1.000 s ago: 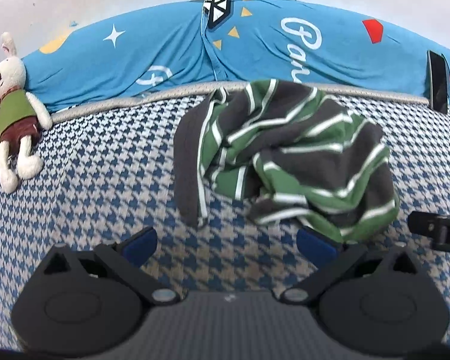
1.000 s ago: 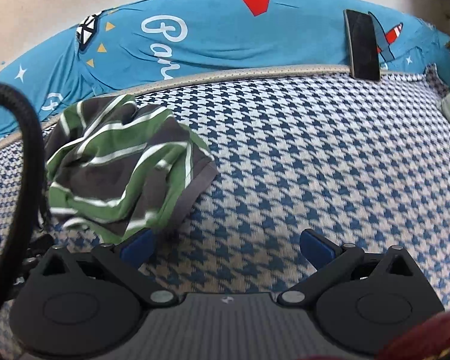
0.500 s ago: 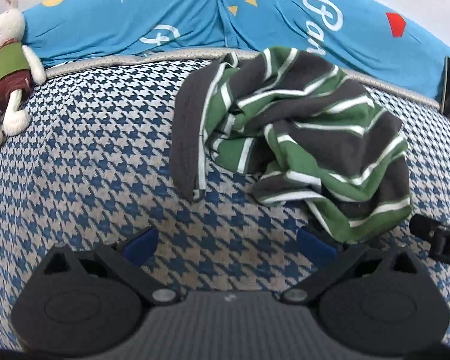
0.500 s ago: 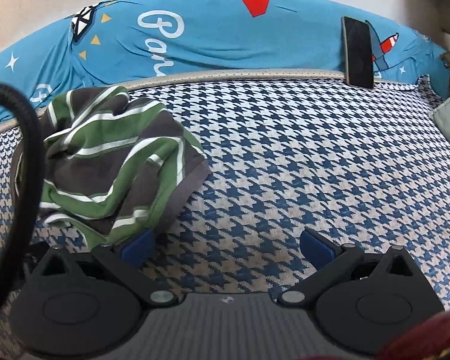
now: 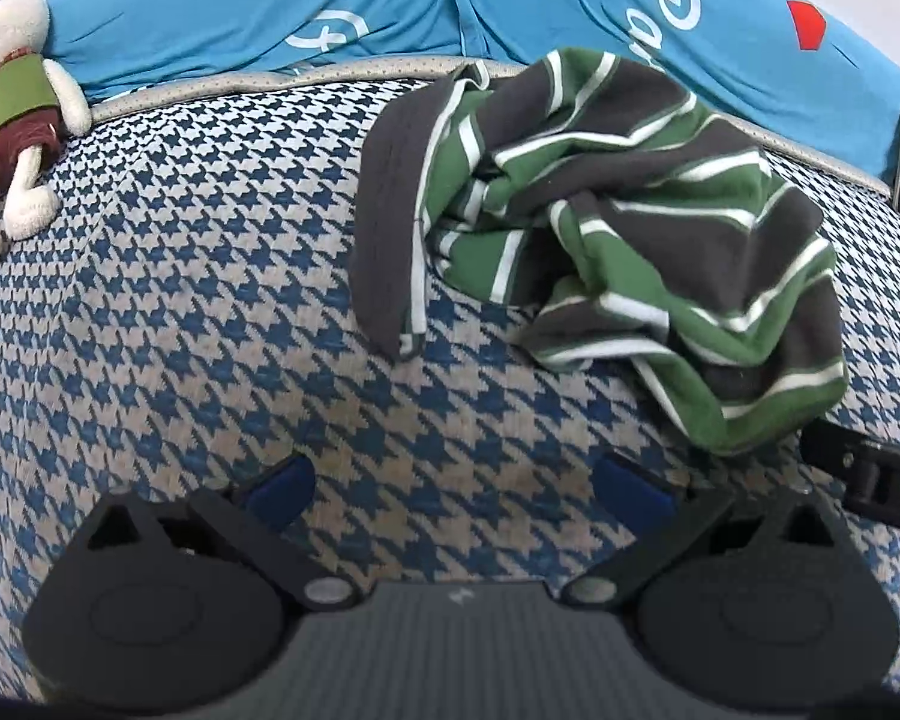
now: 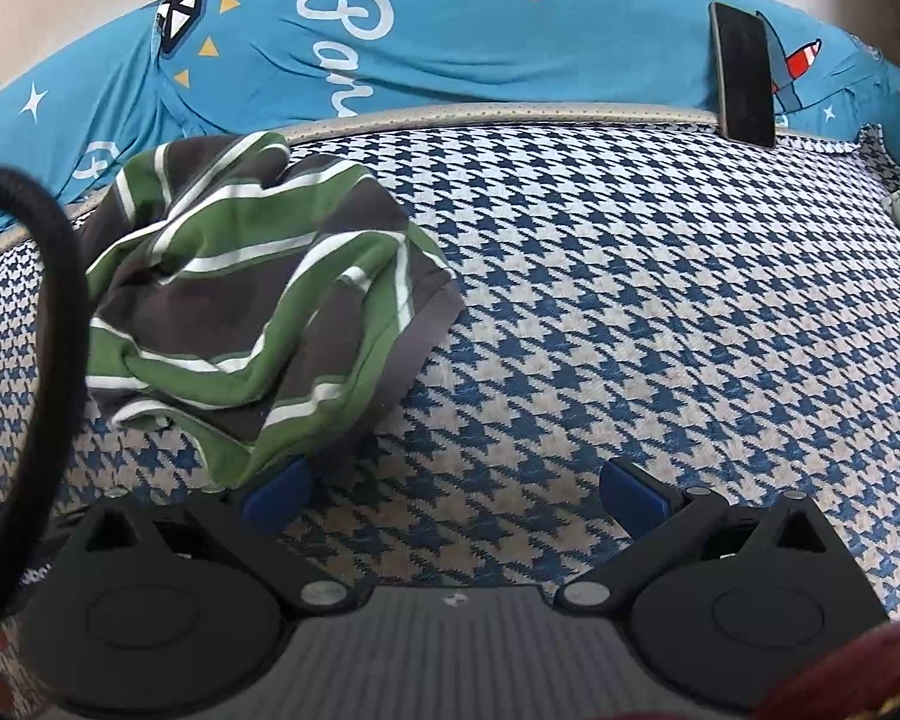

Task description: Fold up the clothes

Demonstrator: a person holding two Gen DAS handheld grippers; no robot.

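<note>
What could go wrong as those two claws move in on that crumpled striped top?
The striped top is bunched, so the open left gripper may pinch several layers. The black cable hanging beside the cloth could snag it. A phone leaning against the blue bedding might topple if the bed shakes.

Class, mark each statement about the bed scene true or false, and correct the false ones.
1. The striped garment lies crumpled, not yet folded. True.
2. The left gripper is shut on the garment. False: its fingers are open and hold nothing.
3. A plush rabbit lies at the far left of the bed. True.
4. A dark phone lies flat on the houndstooth cover. False: it leans against the blue pillow.
5. The right gripper is open. True.
</note>
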